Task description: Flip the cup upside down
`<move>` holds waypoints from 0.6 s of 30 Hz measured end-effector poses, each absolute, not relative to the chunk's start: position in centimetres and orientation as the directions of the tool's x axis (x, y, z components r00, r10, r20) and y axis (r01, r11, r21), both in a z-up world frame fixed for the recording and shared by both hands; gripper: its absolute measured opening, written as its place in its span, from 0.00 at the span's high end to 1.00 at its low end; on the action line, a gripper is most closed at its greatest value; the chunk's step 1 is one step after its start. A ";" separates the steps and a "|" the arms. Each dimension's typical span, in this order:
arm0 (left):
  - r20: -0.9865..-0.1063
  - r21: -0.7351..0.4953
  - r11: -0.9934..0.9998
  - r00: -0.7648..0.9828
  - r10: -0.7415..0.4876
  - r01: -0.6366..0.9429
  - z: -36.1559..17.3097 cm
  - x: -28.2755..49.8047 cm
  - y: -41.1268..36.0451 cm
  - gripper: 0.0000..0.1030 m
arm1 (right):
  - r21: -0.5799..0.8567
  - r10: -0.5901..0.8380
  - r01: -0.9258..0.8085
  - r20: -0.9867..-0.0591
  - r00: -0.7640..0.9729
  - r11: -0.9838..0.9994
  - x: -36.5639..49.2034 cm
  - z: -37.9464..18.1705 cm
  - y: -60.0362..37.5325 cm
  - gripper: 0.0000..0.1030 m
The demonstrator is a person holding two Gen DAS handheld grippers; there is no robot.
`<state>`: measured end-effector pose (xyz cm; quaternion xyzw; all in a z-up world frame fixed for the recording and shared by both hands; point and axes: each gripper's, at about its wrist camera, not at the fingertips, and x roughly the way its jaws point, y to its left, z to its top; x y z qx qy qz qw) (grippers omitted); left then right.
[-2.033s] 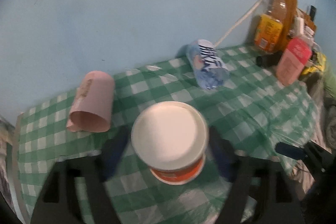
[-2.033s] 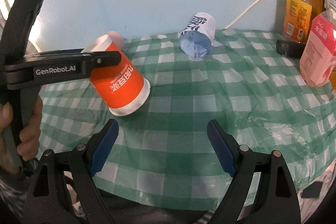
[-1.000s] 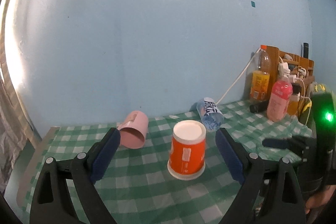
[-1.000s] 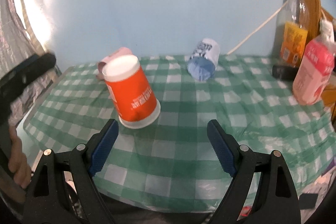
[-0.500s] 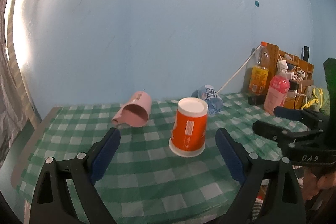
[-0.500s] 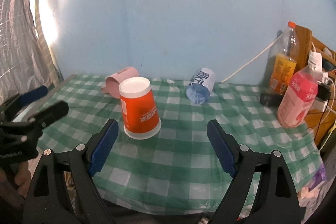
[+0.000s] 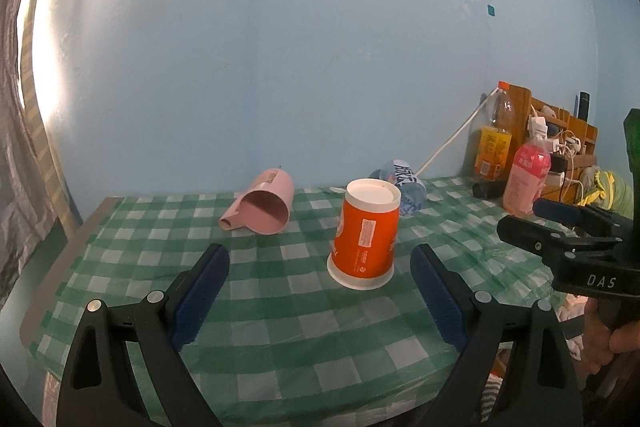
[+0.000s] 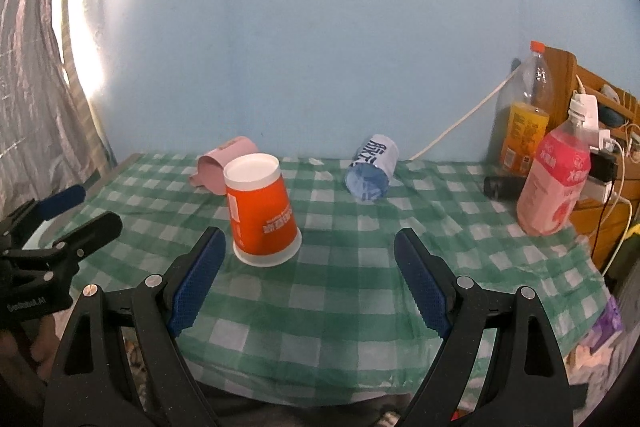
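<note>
An orange paper cup (image 7: 366,235) stands upside down, rim on the green checked tablecloth (image 7: 280,307), white base up; it also shows in the right wrist view (image 8: 262,209). My left gripper (image 7: 320,291) is open and empty, drawn back in front of the cup, apart from it. My right gripper (image 8: 306,275) is open and empty, to the right of the cup near the table's front edge. Each gripper shows at the edge of the other's view.
A pink cup (image 7: 264,209) lies on its side behind the orange cup at left. A blue-and-white cup (image 8: 372,169) lies on its side at the back. A juice bottle (image 8: 520,115), a pink bottle (image 8: 554,183) and a wooden rack with cables (image 7: 564,143) stand at right.
My left gripper let go of the orange cup, which now stands upside down on the cloth. Both grippers pulled back from the table and stay open.
</note>
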<state>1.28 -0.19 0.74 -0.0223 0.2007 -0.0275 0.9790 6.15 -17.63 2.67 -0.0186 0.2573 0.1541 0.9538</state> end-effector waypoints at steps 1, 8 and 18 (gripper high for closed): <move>-0.390 -0.061 0.997 0.919 -0.063 0.043 0.8 1.2 -0.1 0.09 | 0.045 0.283 -0.302 -0.497 0.820 0.952 6.2 2.6 -17.6 0.16; -0.385 -0.062 0.997 0.920 -0.067 0.047 1.0 0.9 -0.1 0.09 | 0.046 0.283 -0.301 -0.497 0.821 0.953 6.2 2.7 -17.6 0.16; -0.412 -0.065 0.997 0.909 -0.065 0.042 0.9 1.2 -0.2 0.09 | 0.060 0.284 -0.294 -0.496 0.820 0.954 6.2 2.7 -17.9 0.16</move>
